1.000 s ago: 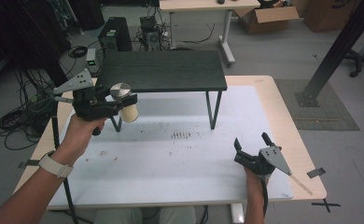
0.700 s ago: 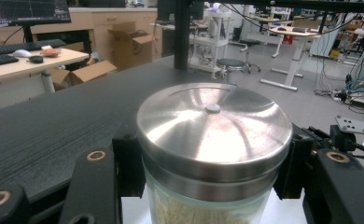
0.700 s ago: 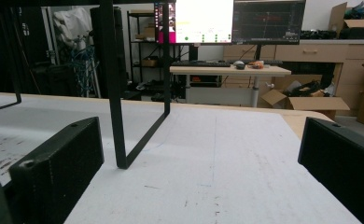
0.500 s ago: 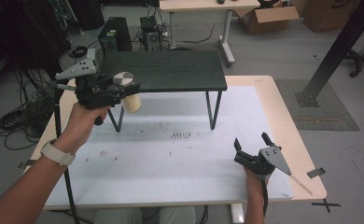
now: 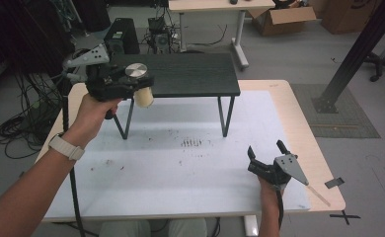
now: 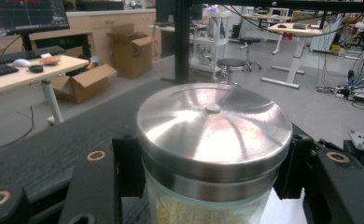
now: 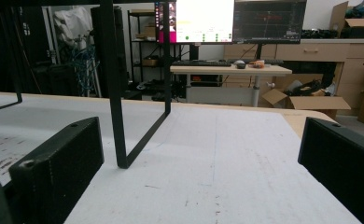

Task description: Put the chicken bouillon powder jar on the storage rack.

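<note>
Jar (image 5: 142,90) with steel lid (image 6: 213,128) clamped in left tongs (image 5: 140,86), held in the air at the front left edge of the black shelf (image 5: 190,74).
Jar upright, pale contents, jaws pressing on both sides just under the lid; lid sits about level with the shelf top. Right tongs (image 5: 265,154) gaping, nothing between them, resting low on the white tabletop (image 5: 180,168) near its right front corner, well apart from the jar.

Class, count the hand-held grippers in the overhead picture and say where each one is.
2. The left hand-held gripper holds a jar at the black shelf's front-left edge; the right hand-held gripper rests open at the table's front right.
</note>
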`<state>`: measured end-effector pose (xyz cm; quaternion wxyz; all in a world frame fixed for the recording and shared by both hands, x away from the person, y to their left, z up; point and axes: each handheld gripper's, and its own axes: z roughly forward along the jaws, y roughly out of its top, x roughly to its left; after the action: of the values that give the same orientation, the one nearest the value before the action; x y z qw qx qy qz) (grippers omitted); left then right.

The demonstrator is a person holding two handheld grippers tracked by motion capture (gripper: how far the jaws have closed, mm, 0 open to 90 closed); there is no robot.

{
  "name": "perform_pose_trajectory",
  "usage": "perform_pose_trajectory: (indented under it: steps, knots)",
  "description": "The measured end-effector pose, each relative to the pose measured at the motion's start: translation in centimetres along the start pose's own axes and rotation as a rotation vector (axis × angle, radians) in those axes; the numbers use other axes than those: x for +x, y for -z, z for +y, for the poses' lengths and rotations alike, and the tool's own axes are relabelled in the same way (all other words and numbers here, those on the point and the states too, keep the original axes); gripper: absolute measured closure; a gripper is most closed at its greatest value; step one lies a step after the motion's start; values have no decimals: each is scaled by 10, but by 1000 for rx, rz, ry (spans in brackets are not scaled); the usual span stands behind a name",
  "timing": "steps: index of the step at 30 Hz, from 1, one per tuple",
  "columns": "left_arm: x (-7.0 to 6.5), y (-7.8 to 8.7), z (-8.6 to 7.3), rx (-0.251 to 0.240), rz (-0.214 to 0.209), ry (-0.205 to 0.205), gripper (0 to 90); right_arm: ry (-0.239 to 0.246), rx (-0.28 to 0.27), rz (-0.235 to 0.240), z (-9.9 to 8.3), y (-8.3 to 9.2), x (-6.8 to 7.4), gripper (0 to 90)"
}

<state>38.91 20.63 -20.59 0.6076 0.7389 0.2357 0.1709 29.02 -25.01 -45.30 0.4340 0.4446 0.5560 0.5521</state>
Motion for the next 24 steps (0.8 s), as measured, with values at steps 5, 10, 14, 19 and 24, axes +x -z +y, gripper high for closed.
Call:
perform_pose_trajectory:
  steps: [5, 10, 14, 19, 24]
  knots:
    - [4, -9, 10, 2, 3, -10, 427, 0, 1, 0, 0, 0, 0, 0]
    - [7, -13, 14, -10, -1, 5, 427, -3, 3, 0, 0, 0, 0, 0]
    - [10, -19, 19, -8, 5, -5, 427, -3, 2, 1, 0, 0, 0, 0]
    - [17, -32, 23, 6, 15, -24, 427, -2, 2, 1, 0, 0, 0, 0]
    - [22, -41, 23, 8, 20, -28, 427, -4, 4, 3, 0, 0, 0, 0]
